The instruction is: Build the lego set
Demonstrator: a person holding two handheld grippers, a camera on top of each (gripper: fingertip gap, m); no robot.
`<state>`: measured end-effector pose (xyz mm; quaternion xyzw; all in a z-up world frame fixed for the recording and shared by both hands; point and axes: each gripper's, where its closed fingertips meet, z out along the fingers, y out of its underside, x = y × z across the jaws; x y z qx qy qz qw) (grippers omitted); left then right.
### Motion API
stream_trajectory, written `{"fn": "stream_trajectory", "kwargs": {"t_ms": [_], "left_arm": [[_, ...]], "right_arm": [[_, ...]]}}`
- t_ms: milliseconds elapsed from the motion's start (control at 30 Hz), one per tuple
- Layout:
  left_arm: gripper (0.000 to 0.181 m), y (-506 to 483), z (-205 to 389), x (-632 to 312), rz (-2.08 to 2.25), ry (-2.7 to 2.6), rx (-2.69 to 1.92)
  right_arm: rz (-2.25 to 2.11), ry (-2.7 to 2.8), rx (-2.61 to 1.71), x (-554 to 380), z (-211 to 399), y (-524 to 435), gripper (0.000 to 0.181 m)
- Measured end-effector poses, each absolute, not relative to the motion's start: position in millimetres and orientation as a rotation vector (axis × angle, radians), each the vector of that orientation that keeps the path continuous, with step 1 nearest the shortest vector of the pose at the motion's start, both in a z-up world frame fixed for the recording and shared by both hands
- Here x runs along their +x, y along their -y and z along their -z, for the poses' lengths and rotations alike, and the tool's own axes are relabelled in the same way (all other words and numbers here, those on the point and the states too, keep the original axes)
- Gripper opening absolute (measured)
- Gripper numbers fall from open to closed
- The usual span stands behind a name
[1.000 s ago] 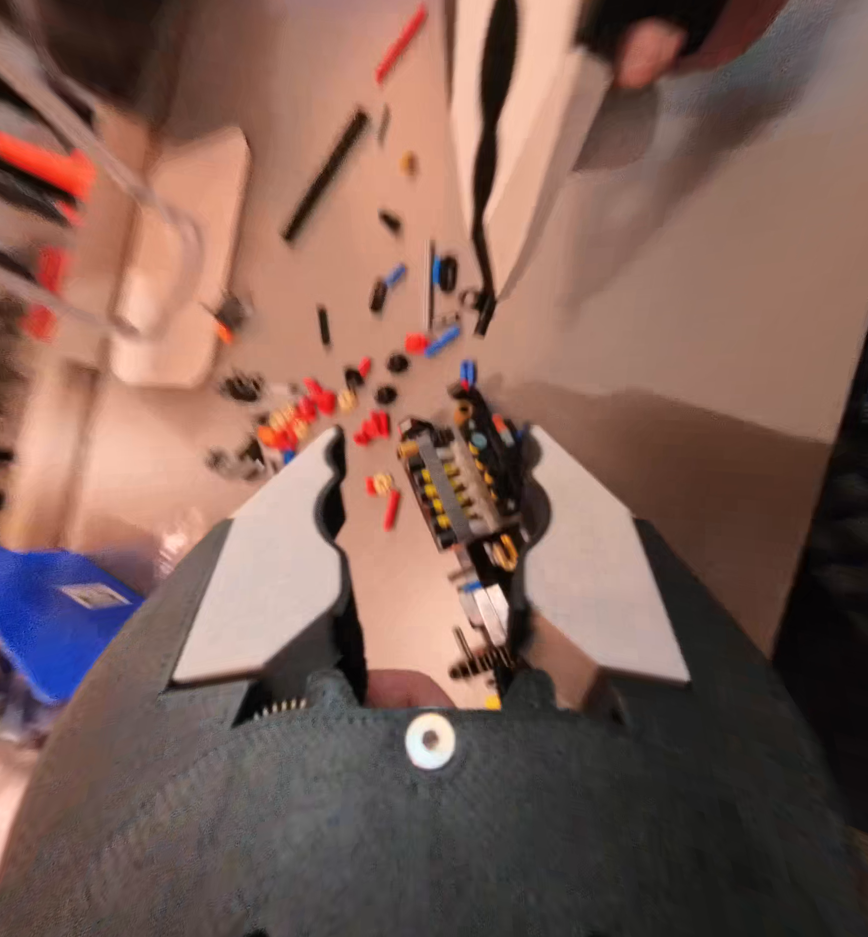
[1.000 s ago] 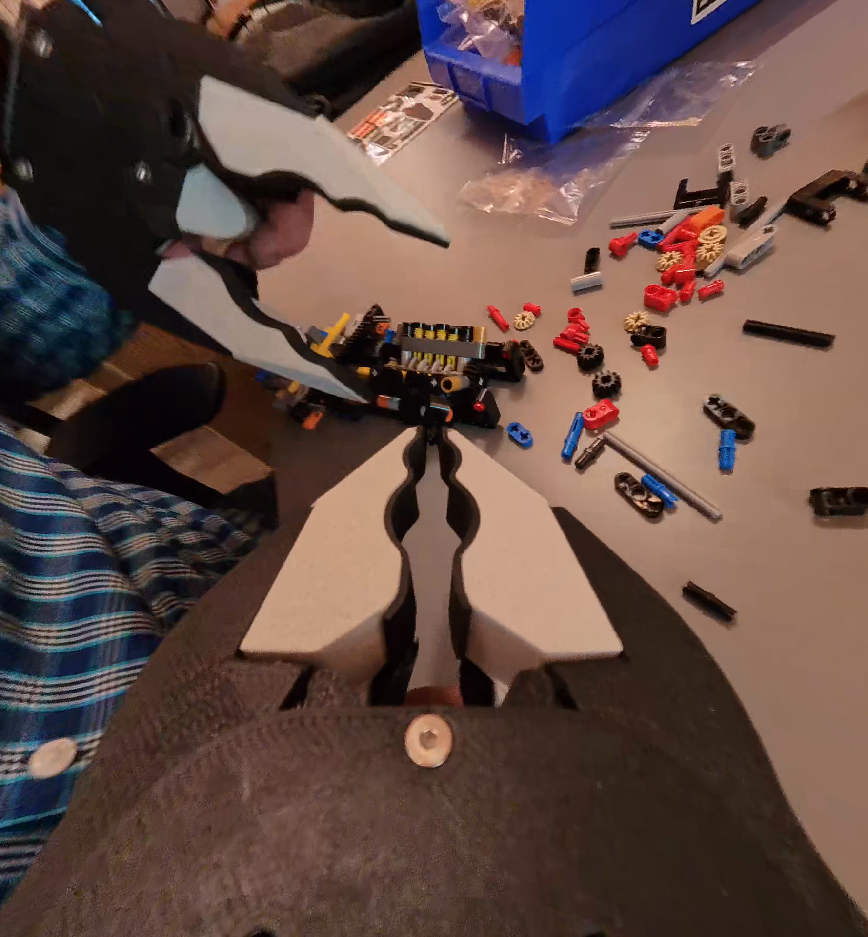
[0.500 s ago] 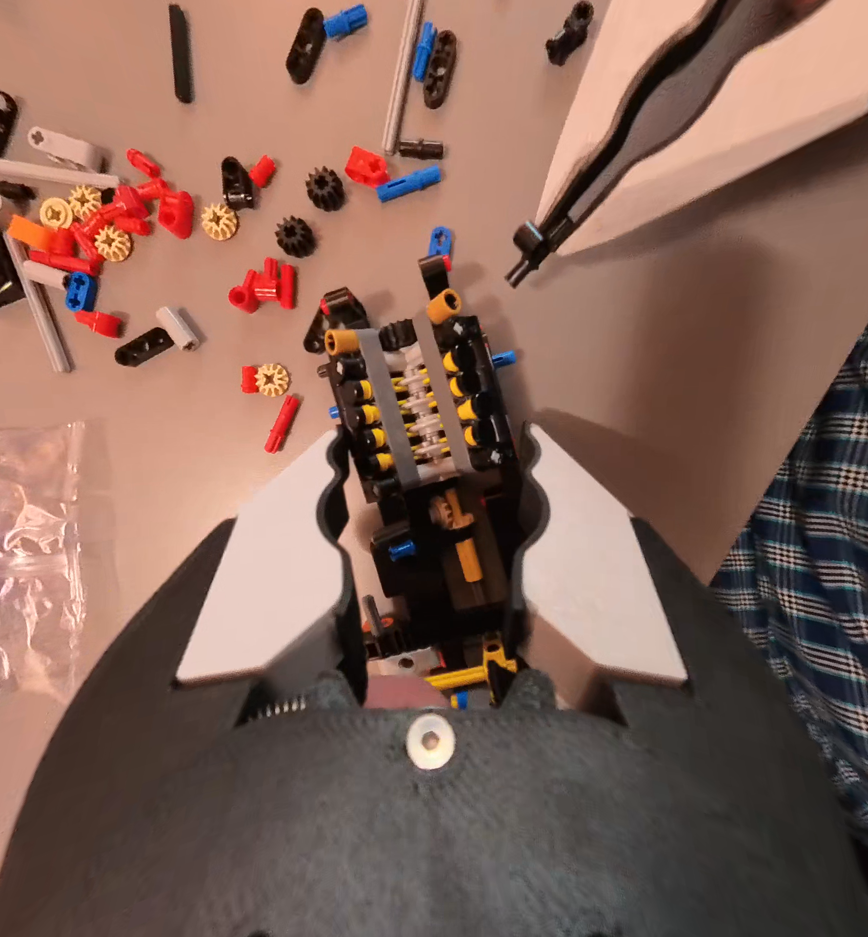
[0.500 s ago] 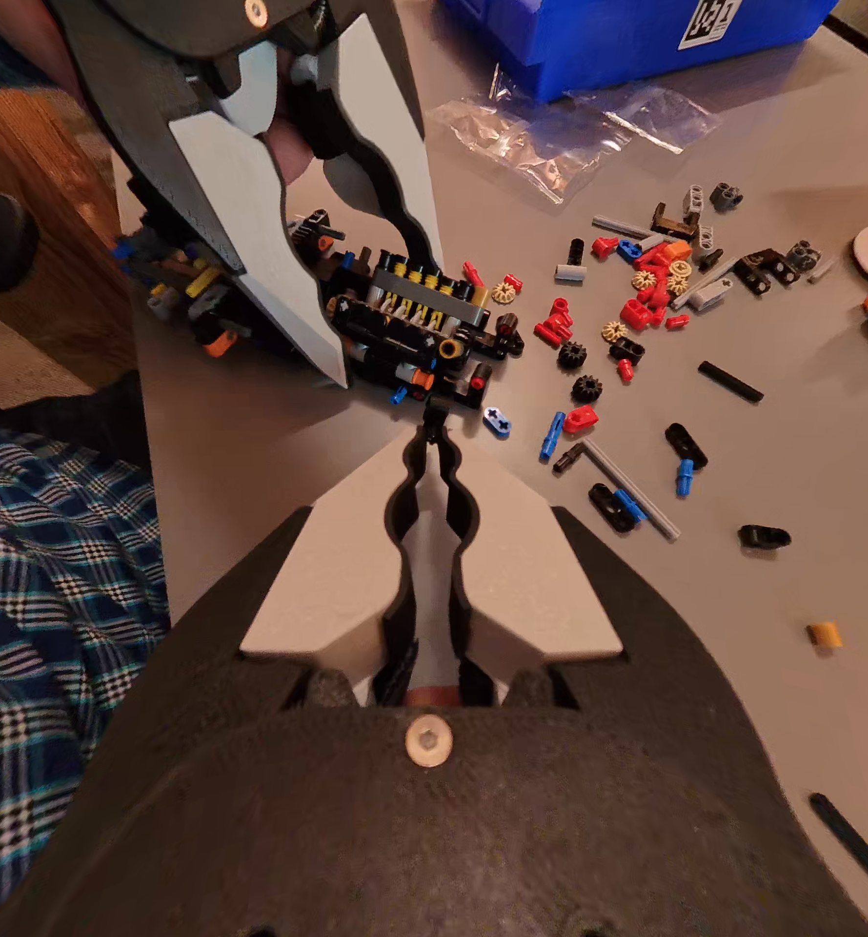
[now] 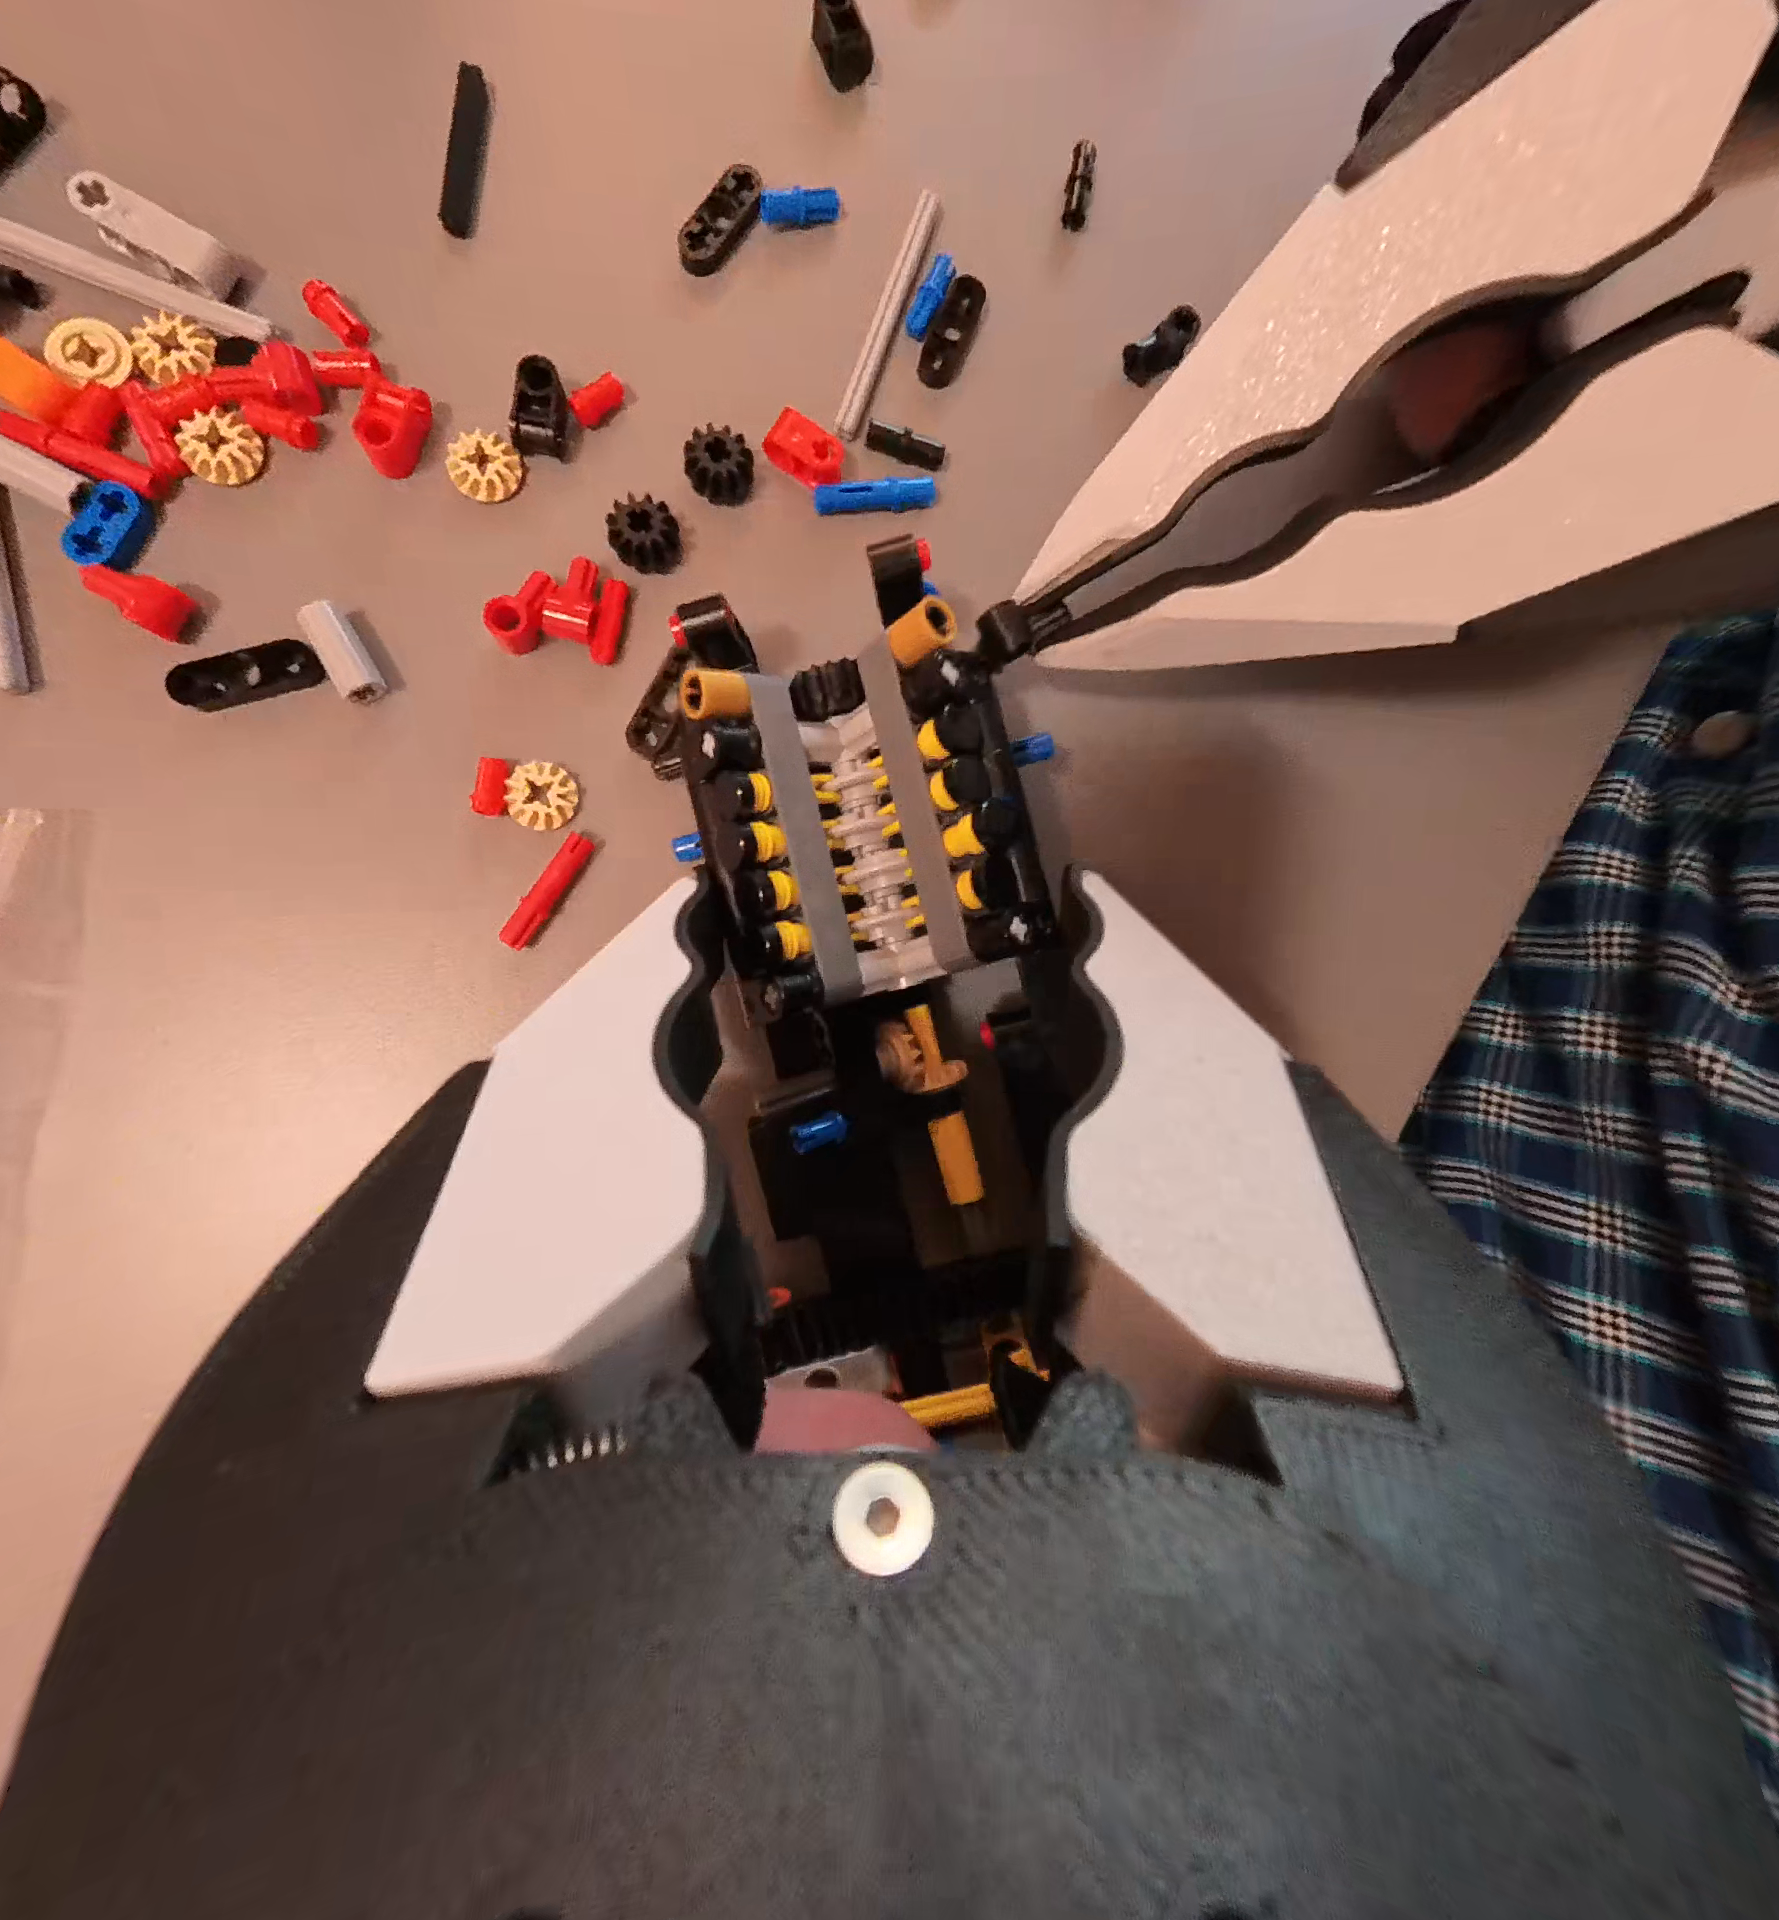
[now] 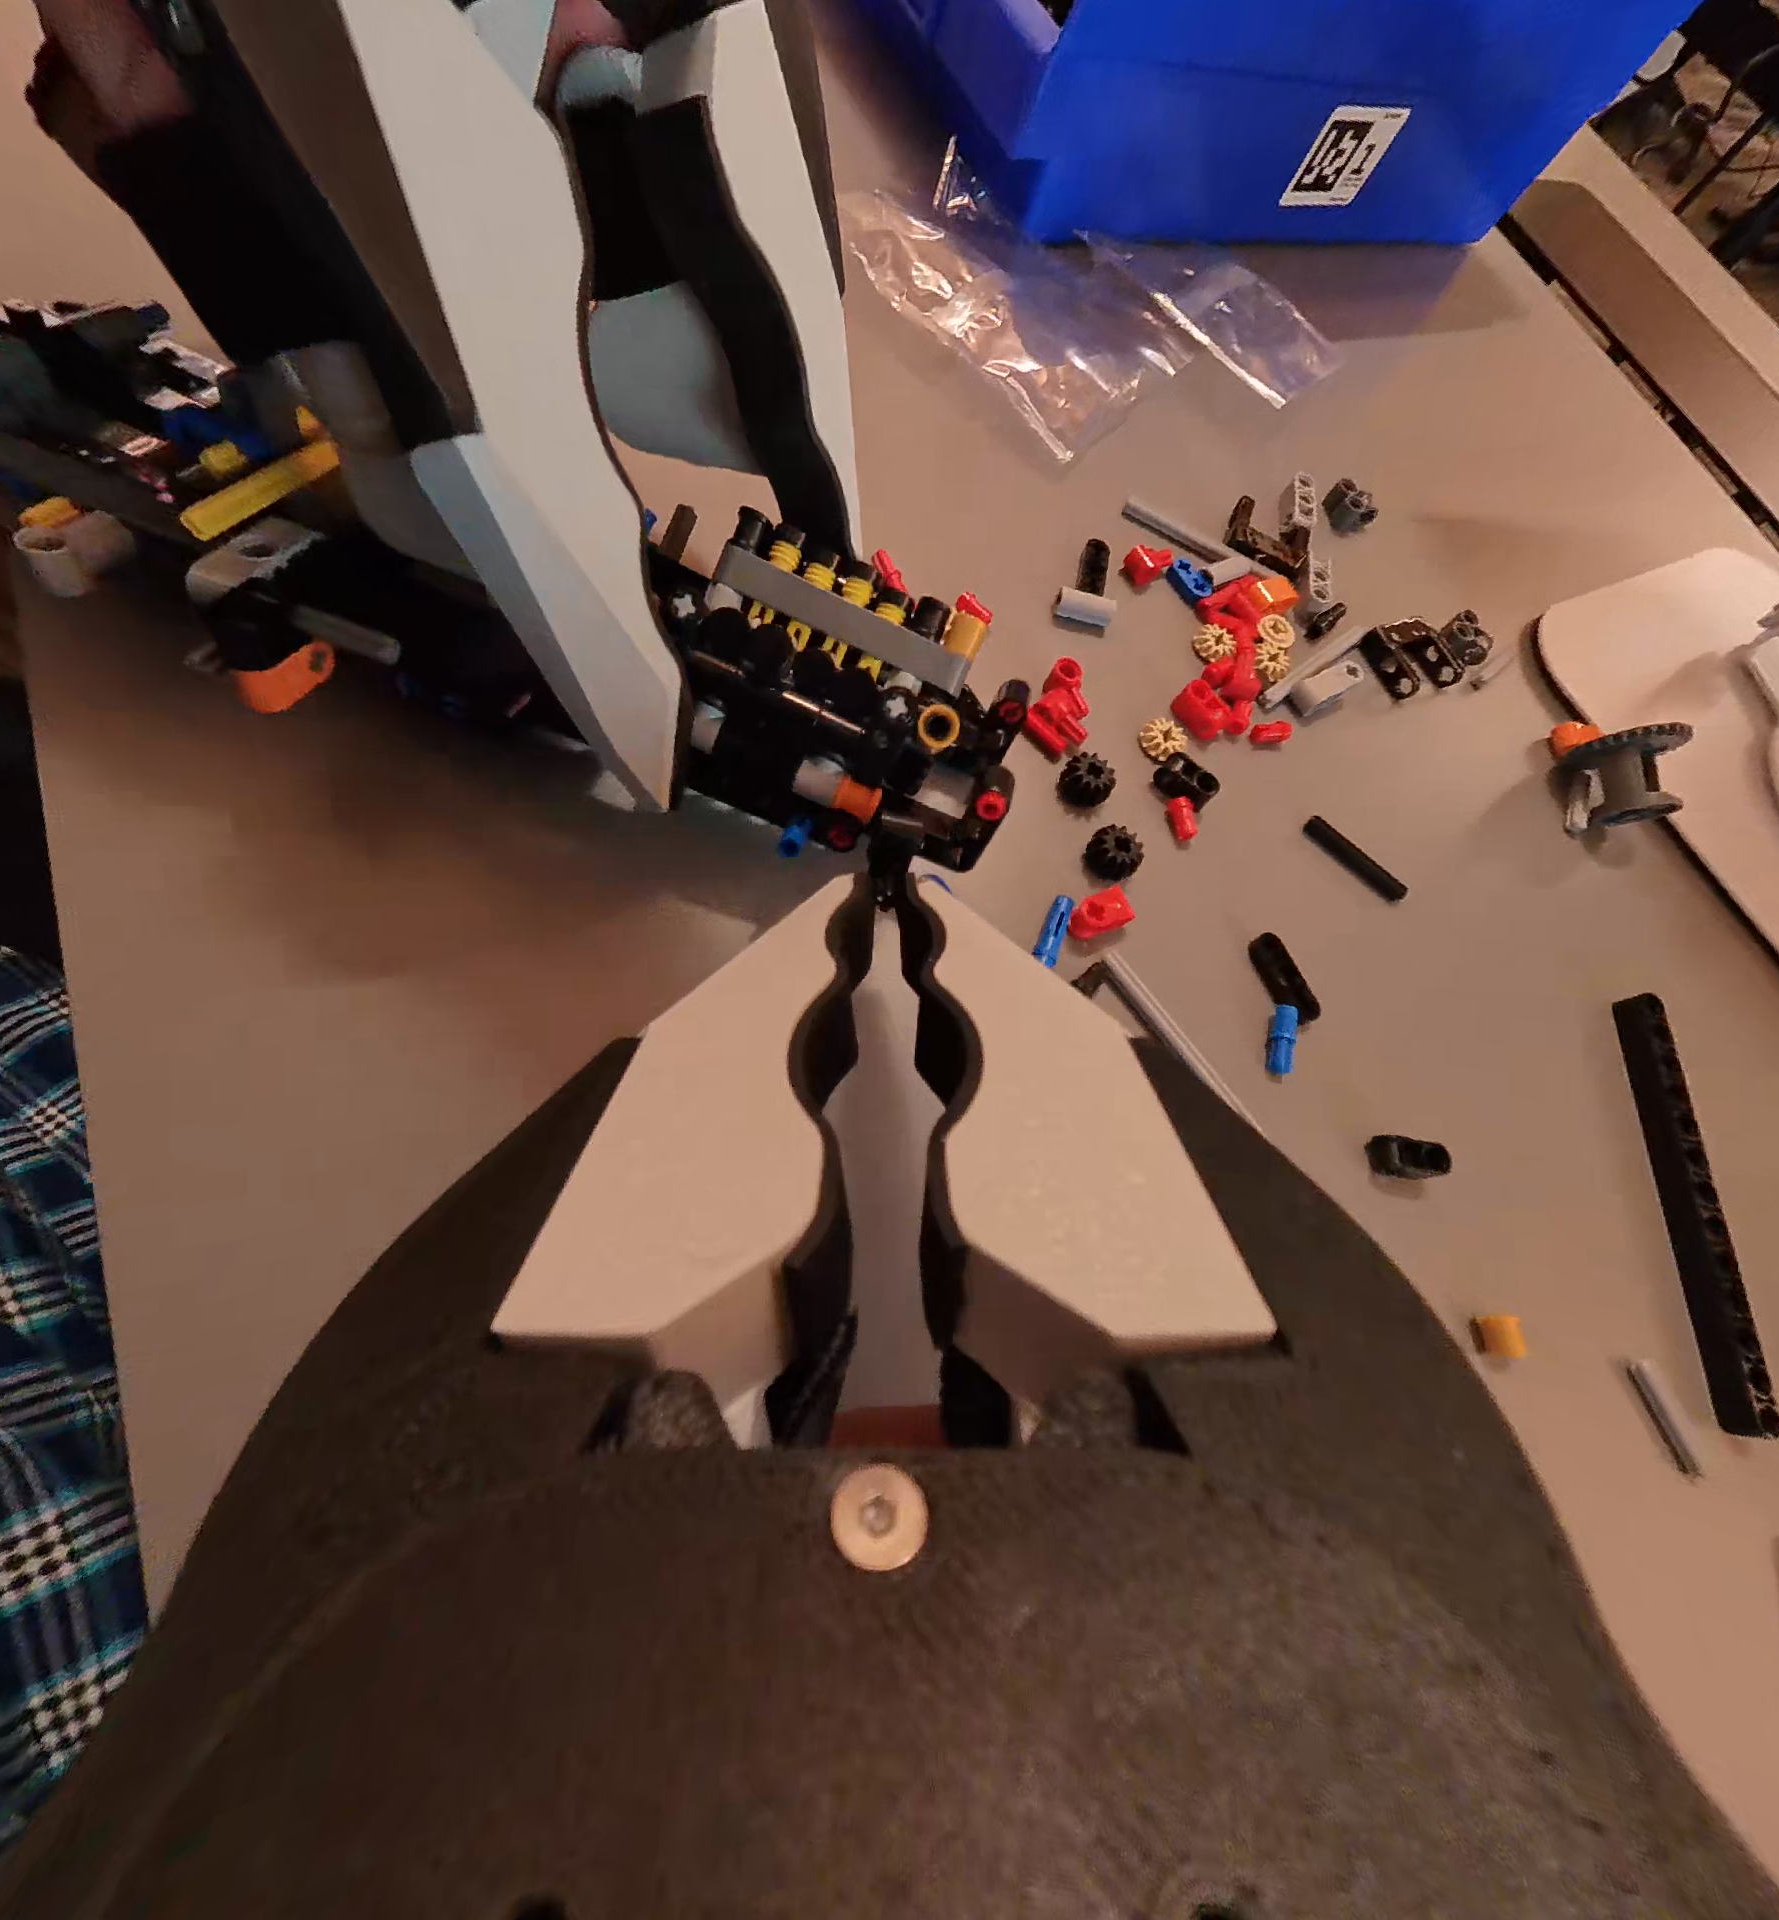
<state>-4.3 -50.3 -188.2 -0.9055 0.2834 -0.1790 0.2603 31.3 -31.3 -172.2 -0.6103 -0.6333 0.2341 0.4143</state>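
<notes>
A black lego assembly [image 5: 869, 831] with yellow pistons and grey beams lies on the tan table [image 5: 241, 1039]. My left gripper [image 5: 885, 894] is shut on it, one finger on each long side. In the right wrist view the left gripper [image 6: 750, 665] comes down from the top left over the assembly [image 6: 843, 707]. My right gripper [image 6: 883, 894] is shut on a small black pin [image 6: 883, 864] whose free end touches the assembly's near side. In the left wrist view the right gripper [image 5: 1030, 623] holds the pin [image 5: 999, 629] against the assembly's far right corner.
Loose red, black, blue and tan parts [image 5: 241, 416] lie scattered beyond the assembly. A blue bin [image 6: 1280, 104] and a clear plastic bag [image 6: 1051, 301] stand behind. A long black beam [image 6: 1695, 1216] and a white board [image 6: 1716, 748] lie to the right. The table edge and a person's plaid clothing [image 6: 2, 1247] are at the left. Spacing between my two grippers at the tips: around 5 cm. Between my right fingertips and the long black beam [image 6: 1695, 1216] there is roughly 20 cm.
My left gripper has swung over the assembly and closed in along its sides. My right gripper has brought the black pin forward until it touches the assembly.
</notes>
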Motion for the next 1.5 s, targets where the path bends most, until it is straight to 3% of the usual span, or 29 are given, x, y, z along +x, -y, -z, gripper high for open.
{"fn": "stream_trajectory", "kwargs": {"t_ms": [33, 933, 1500], "left_arm": [[0.063, 50, 188, -5, 0.493, -0.756, -2.451], [0.063, 39, 178, -8, 0.763, -0.428, -2.365], [0.062, 37, 185, -10, 0.534, -0.524, -2.396]], "right_arm": [[-0.582, 1.590, -1.534, 31, 172, 30, 0.003], [-0.442, 1.568, -1.418, 20, 167, 18, 0.001], [-0.253, 1.747, -1.309, 21, 174, 15, 0.002]]}}
